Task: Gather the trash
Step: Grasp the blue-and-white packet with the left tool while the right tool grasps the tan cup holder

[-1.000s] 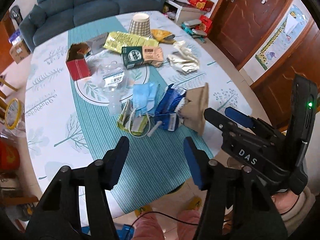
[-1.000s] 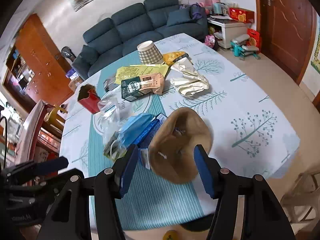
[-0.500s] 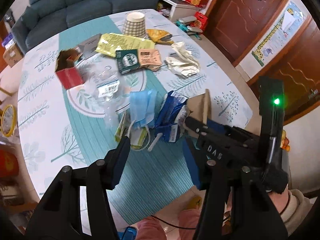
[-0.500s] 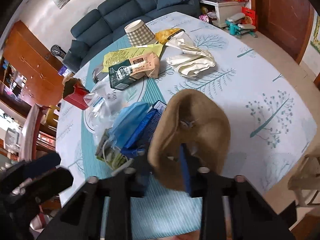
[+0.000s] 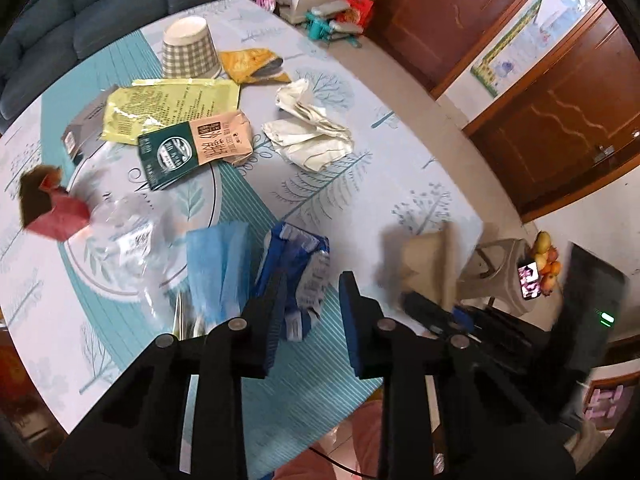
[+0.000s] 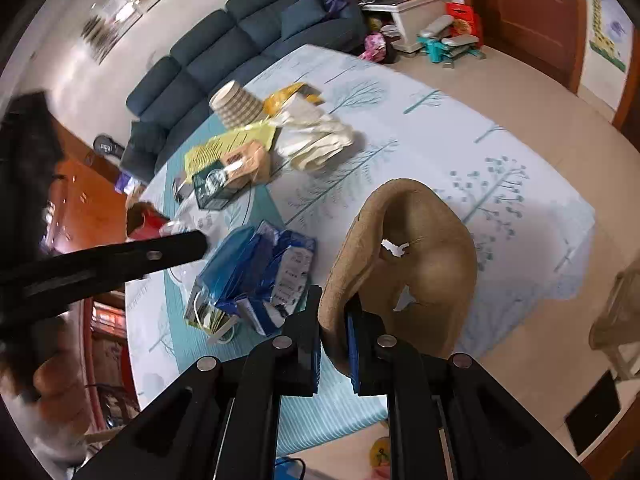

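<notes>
my right gripper (image 6: 334, 334) pinches the brown paper bag (image 6: 408, 264) by its rim, mouth gaping for trash; left gripper (image 5: 310, 312) spread over the blue packet (image 5: 298, 264).

Paper bag (image 6: 416, 264) right of wrapper pile (image 6: 260, 276) on table (image 6: 460, 148); upturned cup (image 6: 236, 104) at far end.

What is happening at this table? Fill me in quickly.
A person is clearing litter off a table with a handheld gripper in each hand. The right gripper is shut on the rim of a brown paper bag, holding it up near the table's edge. The left gripper is open and hovers over a blue wrapper beside a blue face mask. A checked paper cup, yellow packets, crumpled paper and a red carton lie uncollected.
</notes>
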A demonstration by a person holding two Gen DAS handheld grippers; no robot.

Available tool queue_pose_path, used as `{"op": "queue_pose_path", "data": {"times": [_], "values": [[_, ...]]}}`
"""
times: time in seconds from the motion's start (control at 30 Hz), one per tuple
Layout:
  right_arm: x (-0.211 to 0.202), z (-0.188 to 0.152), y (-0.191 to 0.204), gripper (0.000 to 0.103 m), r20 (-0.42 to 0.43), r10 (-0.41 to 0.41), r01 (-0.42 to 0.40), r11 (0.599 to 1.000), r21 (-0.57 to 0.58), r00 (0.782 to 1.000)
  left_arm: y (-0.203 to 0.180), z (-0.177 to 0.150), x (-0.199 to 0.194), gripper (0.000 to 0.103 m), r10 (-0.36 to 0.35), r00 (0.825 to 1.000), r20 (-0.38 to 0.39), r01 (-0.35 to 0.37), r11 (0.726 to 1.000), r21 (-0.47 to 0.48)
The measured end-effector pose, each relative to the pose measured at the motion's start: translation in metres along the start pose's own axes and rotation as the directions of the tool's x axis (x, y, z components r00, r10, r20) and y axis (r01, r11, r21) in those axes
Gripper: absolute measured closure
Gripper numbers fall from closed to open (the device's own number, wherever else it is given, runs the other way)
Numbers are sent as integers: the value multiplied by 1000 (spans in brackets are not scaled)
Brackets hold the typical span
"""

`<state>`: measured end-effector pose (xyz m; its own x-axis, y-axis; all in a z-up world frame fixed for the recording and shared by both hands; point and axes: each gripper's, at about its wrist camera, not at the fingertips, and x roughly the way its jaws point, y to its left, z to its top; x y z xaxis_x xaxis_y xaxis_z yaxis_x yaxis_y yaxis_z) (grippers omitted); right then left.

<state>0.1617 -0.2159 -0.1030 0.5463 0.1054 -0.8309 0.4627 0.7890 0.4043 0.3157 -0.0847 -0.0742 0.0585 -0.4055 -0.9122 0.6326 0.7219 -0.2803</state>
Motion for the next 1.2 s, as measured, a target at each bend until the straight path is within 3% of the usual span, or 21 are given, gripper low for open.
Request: {"op": "queue_pose_path", "data": {"times": [0.13,0.27,0.87,1.2], "values": [[-15,-2,-14,92,20,4,-5,1000,23,1000,5,13,34,79,16,995,-94,-17,1000,-12],[-27,-6,-23,92,33,15,-16,999,31,999,7,15,58,79,53,989,-138,-54,999,-1],[-32,-28,-22,92,2,55,-55,998,10,998,10,13,83,79,161,974,-160,-158,987,35],[-26,-36,-29,92,-25,61,-60,998,25,998,5,13,90,79,169,972,-164,-163,985,52]]}}
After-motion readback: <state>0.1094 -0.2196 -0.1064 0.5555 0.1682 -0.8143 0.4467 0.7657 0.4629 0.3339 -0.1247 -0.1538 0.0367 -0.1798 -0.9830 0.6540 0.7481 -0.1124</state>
